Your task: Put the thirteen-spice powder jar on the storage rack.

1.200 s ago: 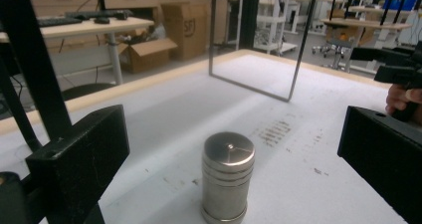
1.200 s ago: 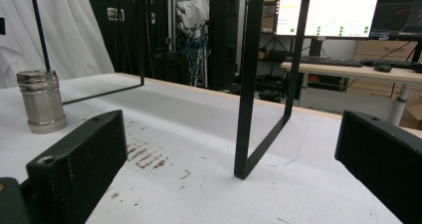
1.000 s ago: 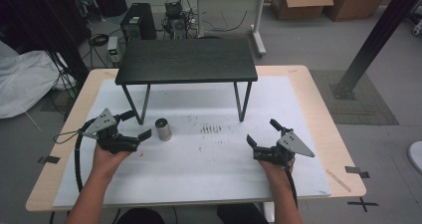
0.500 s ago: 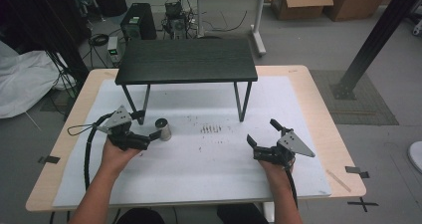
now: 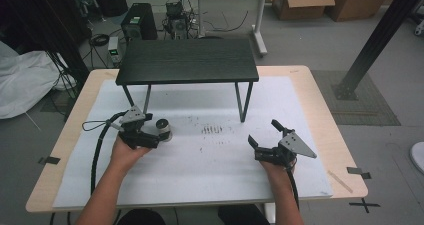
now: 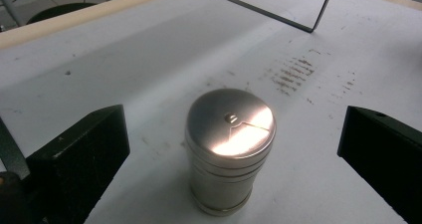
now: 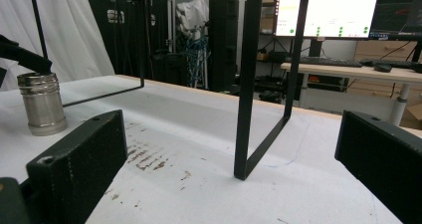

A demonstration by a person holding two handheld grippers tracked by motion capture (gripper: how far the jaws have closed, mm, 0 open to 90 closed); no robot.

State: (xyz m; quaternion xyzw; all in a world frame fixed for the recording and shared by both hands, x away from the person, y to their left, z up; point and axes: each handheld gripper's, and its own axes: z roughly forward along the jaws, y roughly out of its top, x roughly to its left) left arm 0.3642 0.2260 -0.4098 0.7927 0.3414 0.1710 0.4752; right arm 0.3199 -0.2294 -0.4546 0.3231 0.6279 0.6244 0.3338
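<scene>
A small metal canister [image 6: 230, 149] is seen standing upright on the white mat [image 5: 210, 170], its long axis vertical and its flat round lid facing straight up. In the left gripper view the lid is marked by a small round dimple near its centre and a fine wedge-shaped line running toward the rim, and shallow grooves are seen ringing the body just below the lid and near the base. The canister is placed between the two black jaws of the left gripper [image 6: 234, 154], which are spread wide, a clear gap being left on either side so that neither jaw is touching it. In the high view the left gripper [image 5: 150, 135] is held low over the mat at the left, with the canister [image 5: 163, 128] just in front of it, near the left legs of the black shelf [image 5: 187, 61] that stands across the far half of the mat. A patch of brownish marks [image 5: 214, 130] is found on the mat to the right of the canister. The right gripper [image 5: 267, 137] is held over the right part of the mat, well apart from the canister, its jaws also opened wide with nothing between them. In the right gripper view the canister [image 7: 42, 103] is seen upright at far left.
</scene>
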